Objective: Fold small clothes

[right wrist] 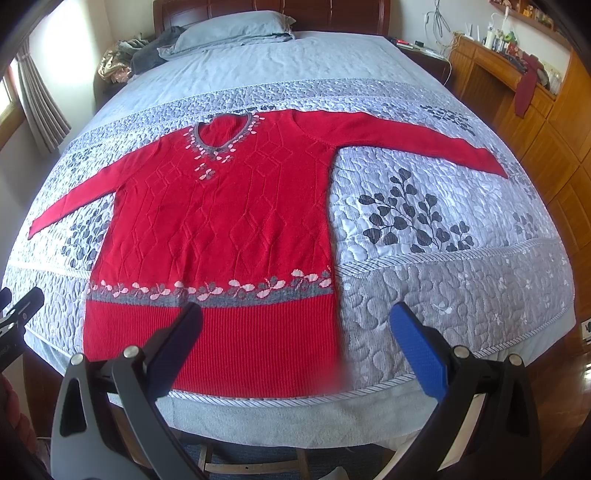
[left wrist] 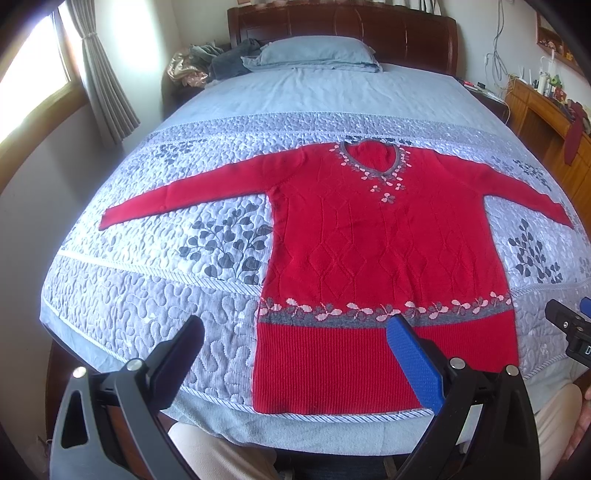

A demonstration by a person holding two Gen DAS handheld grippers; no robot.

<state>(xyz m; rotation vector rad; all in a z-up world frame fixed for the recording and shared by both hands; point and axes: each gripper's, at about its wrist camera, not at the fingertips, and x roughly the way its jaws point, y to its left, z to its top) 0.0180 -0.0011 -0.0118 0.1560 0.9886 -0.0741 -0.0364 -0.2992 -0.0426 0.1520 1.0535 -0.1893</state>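
Red knit, left wrist view: sweater lies flat and face up on the quilt, both sleeves spread outward, hem toward the camera.
Neckline: grey-trimmed V-neck with pink and grey leaf motifs around it.
Body: raised diamond pattern; a grey band with pink flowers runs across above the ribbed hem.
Hem position: close to the quilt's near striped edge.
Left gripper: released, its jaws spread wide and holding nothing; the black finger stands over bare quilt, the blue-padded finger over the ribbed hem. Contact with the cloth cannot be told.
Right gripper: only a dark part shows at the right edge.
Bed: quilt with dark leaf prints covers the near half; a blue-grey pillow and a heap of clothes lie by the dark wooden headboard.

Red knit, right wrist view: sweater lies left of centre on the quilt, flat and unfolded, one sleeve reaching toward the wooden cabinet.
Right gripper: released, jaws wide apart and empty; the black finger stands over the ribbed hem, the blue-padded finger over bare quilt beside the sweater's edge.
Left gripper: a dark part shows at the left edge; its state cannot be told from here.
Cabinet top: small bottles and clutter, too small to identify.
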